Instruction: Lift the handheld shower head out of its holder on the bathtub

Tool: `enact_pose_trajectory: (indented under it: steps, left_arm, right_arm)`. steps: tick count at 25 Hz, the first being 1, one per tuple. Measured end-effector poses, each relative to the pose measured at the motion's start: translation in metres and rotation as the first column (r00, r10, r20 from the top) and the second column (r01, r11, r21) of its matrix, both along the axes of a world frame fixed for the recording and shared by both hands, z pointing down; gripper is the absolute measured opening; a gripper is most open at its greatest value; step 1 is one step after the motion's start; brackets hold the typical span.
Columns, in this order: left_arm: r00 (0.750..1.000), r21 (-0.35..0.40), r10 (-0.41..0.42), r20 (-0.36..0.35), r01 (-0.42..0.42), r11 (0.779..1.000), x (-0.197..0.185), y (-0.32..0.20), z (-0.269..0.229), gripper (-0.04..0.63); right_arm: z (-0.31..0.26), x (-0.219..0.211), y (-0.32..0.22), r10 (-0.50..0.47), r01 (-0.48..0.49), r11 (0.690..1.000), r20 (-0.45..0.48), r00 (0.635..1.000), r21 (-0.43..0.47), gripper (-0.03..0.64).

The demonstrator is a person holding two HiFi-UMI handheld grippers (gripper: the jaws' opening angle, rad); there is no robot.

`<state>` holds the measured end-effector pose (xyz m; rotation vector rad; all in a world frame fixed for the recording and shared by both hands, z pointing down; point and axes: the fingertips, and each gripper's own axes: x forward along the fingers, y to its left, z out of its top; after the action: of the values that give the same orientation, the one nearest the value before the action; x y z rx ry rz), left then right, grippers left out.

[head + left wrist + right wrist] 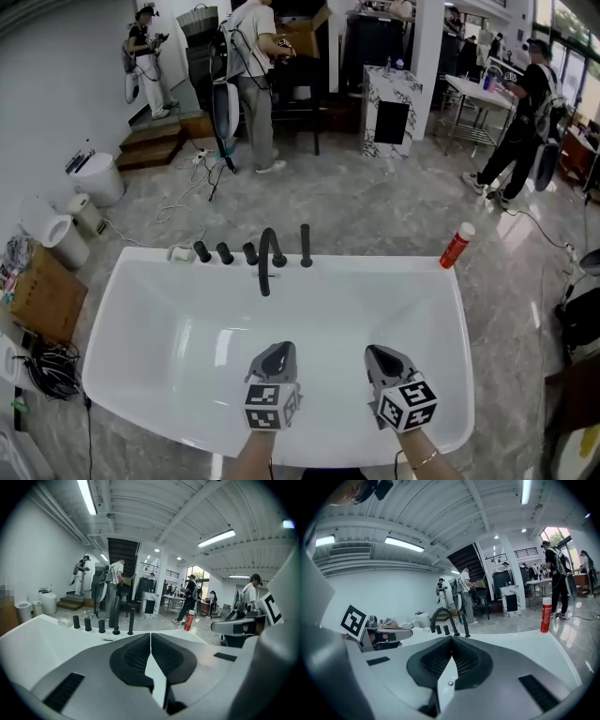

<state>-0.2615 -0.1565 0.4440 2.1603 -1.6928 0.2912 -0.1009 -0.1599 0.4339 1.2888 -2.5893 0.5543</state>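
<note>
Left tool (pixel 275 350) and right tool (pixel 380 352) side by side over the near end of the bathtub (pixel 150 309), the jaws of each pressed together, holding nothing. Handheld shower head (pixel 306 246) upright in its holder on the far rim, just right of the black faucet (pixel 267 259), well apart from both tools. Red bottle (pixel 457 246) at the far right corner.

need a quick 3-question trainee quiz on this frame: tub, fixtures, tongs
1. True or false: the left tongs are shut with nothing between them.
2. Where does the red bottle stand? A) beside the toilets B) at the far right corner of the bathtub C) down in the basin
3. Fill in: in the head view, the shower head stands upright just to the ____ of the curved spout.
Key: 1 true; 2 B; 3 right.
</note>
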Motion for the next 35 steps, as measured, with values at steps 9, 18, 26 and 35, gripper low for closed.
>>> enact_pose_trajectory:
  steps: [9, 18, 26, 35]
  left_arm:
    - [1.000, -0.003, -0.021, -0.007, 0.021, 1.000, -0.008, -0.104, 0.067, 0.021]
    - [0.998, 0.006, -0.054, -0.019, 0.054, 0.999, 0.009, -0.208, 0.138, 0.054]
    - [0.996, -0.007, -0.091, -0.002, 0.091, 0.996, 0.023, -0.304, 0.188, 0.092]
    - [0.997, -0.028, -0.074, 0.035, 0.075, 0.997, 0.037, -0.378, 0.254, 0.142]
  right_arm:
    - [0.078, -0.015, -0.084, -0.025, 0.025, 0.999, -0.012, 1.000, -0.027, 0.006]
    - [0.154, 0.003, -0.165, -0.024, 0.023, 0.999, -0.017, 1.000, -0.043, 0.006]
    - [0.204, 0.031, -0.239, 0.008, -0.009, 0.998, -0.006, 1.000, -0.056, 0.006]
    - [0.266, 0.043, -0.289, -0.017, 0.016, 0.998, -0.025, 1.000, -0.067, 0.006]
